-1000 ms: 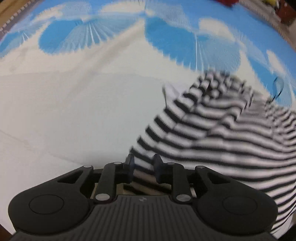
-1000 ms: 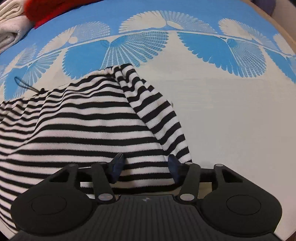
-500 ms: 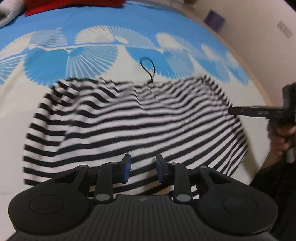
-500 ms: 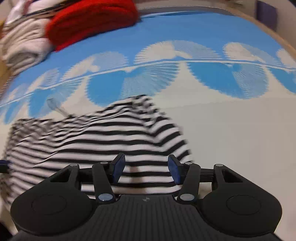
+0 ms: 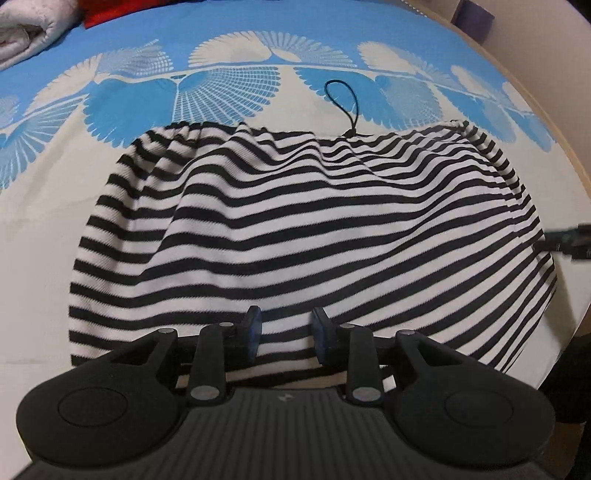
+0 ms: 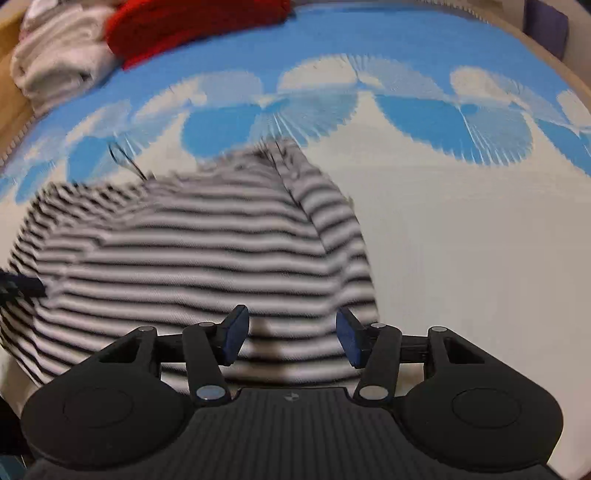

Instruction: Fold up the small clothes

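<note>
The left gripper (image 5: 283,334) is hovering with its jaws spread over the near hem of the striped garment (image 5: 303,236), pinching nothing. The right gripper (image 6: 291,334) is likewise gaping wide above the blurred stripes. The garment is lying rumpled on a cream and blue fan-patterned cover (image 5: 229,70), a black cord loop (image 5: 341,99) poking from its far edge. Farther off, folded white cloth (image 6: 55,62) and a red item (image 6: 184,22) are sitting at the far left.
</note>
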The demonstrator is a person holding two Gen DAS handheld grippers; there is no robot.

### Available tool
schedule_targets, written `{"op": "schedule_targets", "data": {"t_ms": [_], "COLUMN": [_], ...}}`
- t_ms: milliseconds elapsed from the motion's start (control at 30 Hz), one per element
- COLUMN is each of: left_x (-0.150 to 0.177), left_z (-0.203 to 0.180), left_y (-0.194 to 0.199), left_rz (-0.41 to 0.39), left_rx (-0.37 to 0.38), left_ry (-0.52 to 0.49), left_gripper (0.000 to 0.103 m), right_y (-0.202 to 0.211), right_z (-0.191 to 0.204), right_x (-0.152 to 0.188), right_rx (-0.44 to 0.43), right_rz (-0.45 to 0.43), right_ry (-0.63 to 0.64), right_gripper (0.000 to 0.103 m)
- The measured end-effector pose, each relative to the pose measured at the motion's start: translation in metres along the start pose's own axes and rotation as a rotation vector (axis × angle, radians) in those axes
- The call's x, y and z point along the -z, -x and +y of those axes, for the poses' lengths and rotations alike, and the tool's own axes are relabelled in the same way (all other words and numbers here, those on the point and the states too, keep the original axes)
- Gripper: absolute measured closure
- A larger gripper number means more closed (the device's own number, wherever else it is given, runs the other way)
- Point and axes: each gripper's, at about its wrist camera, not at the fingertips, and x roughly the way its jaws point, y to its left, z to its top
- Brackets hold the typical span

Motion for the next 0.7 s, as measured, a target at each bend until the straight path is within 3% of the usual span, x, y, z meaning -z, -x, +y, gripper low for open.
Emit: {"op": "schedule_targets", "data": {"t_ms": [100,300,467,600,700], "left_x": [0.002,0.01,0.019,0.025,0.026], "left_z": [0.004,0.011,0.022,0.031,0.031], "left_y": [0.002,0.012,0.019,0.012,0.026], "left_rz": [-0.003,-0.014,-0.018,0.006,-0.052], "left_rx": [-0.004,0.008,0.017,-0.032,-0.071], "left_ry": [0.005,0.023,0.057,0.082,0.09], "left_gripper": [0.07,0.07,0.07,0.07,0.07], "right_y": [-0.01,0.014,-0.004,0.01,0.04], "right_z": [-0.001,-0.006,-0.007,-0.007,0.004], "right_x": [0.012,0.02,0.034,0.038,0.044], "right_rx": [0.061,0.052,0.125,0.134,0.153], "right_rz": [0.071,-0.01,0.092,0.024,-0.132], "right_ry": [0.054,0.011,0.066,0.026,-0.007], "right_gripper": [0.049,0.049,0.045,0.044,0.044]}}
